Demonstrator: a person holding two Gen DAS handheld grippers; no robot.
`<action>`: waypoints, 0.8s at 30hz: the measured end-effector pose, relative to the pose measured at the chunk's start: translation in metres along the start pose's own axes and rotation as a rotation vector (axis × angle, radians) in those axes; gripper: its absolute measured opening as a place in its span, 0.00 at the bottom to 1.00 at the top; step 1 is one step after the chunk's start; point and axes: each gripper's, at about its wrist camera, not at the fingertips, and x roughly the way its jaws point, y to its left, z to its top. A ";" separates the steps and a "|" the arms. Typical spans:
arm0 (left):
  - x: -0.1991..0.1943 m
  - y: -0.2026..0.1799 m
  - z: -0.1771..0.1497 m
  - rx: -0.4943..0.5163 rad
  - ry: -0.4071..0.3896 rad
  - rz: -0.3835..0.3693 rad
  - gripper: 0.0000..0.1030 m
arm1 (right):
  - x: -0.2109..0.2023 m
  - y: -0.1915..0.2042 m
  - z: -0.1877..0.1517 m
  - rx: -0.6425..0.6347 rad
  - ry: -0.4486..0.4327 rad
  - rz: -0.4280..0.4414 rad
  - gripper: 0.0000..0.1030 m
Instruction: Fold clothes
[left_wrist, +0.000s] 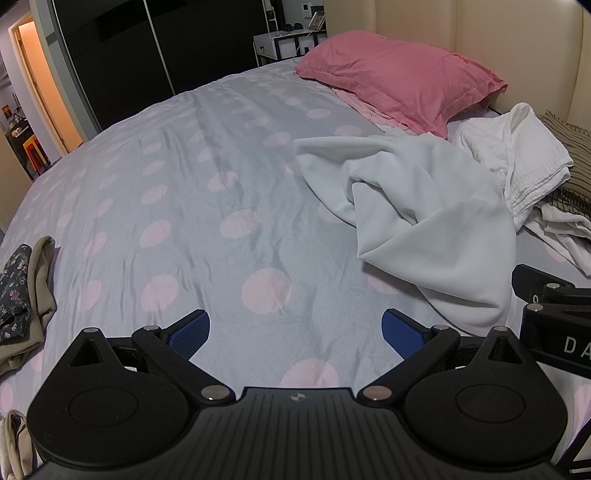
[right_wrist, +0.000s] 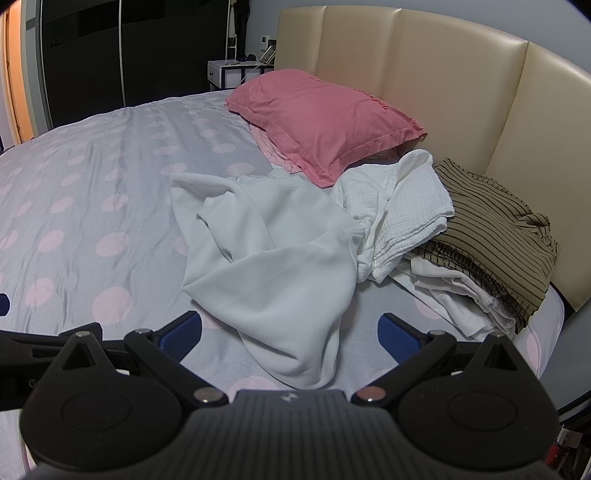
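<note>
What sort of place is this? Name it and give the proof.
A bedroom, most likely: a bed under a polka-dot sheet, a pink pillow against a padded headboard, and a nightstand beside it.

left gripper (left_wrist: 295, 332) agape, right gripper (right_wrist: 290, 332) agape

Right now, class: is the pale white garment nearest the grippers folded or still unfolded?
Unfolded. The pale white garment lies crumpled on the bedspread, loose bunched creases, no squared edges. Both grippers are open, holding nothing.
</note>
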 end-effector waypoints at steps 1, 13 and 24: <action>0.000 0.000 0.000 0.000 0.000 0.000 0.99 | 0.000 0.000 -0.001 0.000 0.000 0.000 0.99; 0.002 0.008 -0.006 -0.014 0.005 -0.022 0.99 | 0.007 0.000 0.010 -0.069 -0.028 0.081 0.99; 0.012 0.024 -0.017 -0.048 0.027 -0.027 0.99 | 0.061 0.010 0.020 -0.304 0.042 0.206 0.99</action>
